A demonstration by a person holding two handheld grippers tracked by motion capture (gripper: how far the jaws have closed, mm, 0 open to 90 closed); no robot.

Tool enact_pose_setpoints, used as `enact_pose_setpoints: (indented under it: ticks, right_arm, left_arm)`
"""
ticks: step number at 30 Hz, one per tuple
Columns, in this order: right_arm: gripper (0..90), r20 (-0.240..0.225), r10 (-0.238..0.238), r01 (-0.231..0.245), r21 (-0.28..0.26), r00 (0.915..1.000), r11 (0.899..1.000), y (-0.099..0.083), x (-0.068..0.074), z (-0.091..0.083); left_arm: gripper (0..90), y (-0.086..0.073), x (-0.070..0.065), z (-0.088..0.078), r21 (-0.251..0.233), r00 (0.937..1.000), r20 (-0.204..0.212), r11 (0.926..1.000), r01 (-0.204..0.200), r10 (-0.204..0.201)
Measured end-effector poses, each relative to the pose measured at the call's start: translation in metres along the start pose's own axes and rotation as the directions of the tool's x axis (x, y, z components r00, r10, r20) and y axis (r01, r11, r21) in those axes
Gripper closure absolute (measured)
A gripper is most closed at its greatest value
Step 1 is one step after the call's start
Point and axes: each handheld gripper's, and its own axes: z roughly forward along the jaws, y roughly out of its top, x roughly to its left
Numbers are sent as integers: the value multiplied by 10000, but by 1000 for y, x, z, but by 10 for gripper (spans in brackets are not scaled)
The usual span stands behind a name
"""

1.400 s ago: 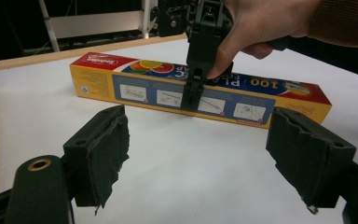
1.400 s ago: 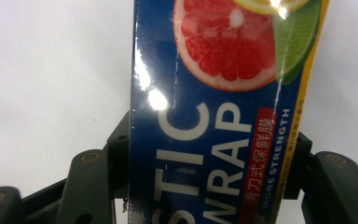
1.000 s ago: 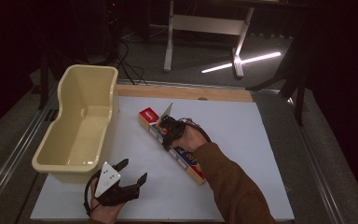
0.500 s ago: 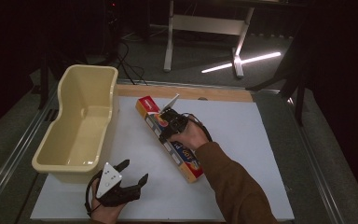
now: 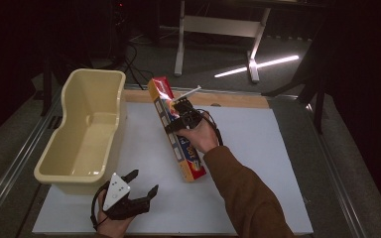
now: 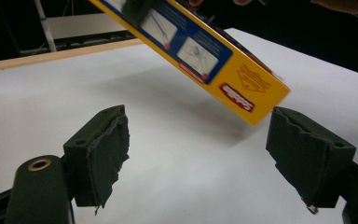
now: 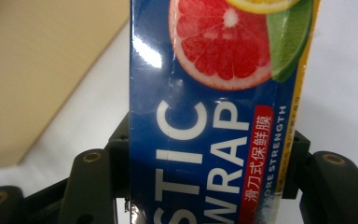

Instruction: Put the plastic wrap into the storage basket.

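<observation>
Now the right gripper (image 5: pixel 181 120) has its fingers clamped across the plastic wrap box (image 5: pixel 176 130), raised above the worktop (image 5: pixel 258 163) just right of the tub (image 5: pixel 87 129). Keep it level swinging left; left gripper (image 5: pixel 141 186) waits open.

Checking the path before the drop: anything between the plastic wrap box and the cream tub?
Nothing visible. The right gripper is shut on the plastic wrap box, tilted above the white mat. The cream tub sits just left, open-topped and empty. The left gripper rests open near the tub's front corner, off that path.
</observation>
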Motion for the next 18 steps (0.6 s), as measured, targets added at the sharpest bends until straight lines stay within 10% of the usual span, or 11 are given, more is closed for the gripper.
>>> enact_pose_setpoints:
  ticks: [18]
  right_arm:
    - [418,-1065,1224,-1378,-1512,9867,9788,29,16,-18]
  left_arm:
    - [210,0,-2,0,-15,9999,85,10000,-60,60]
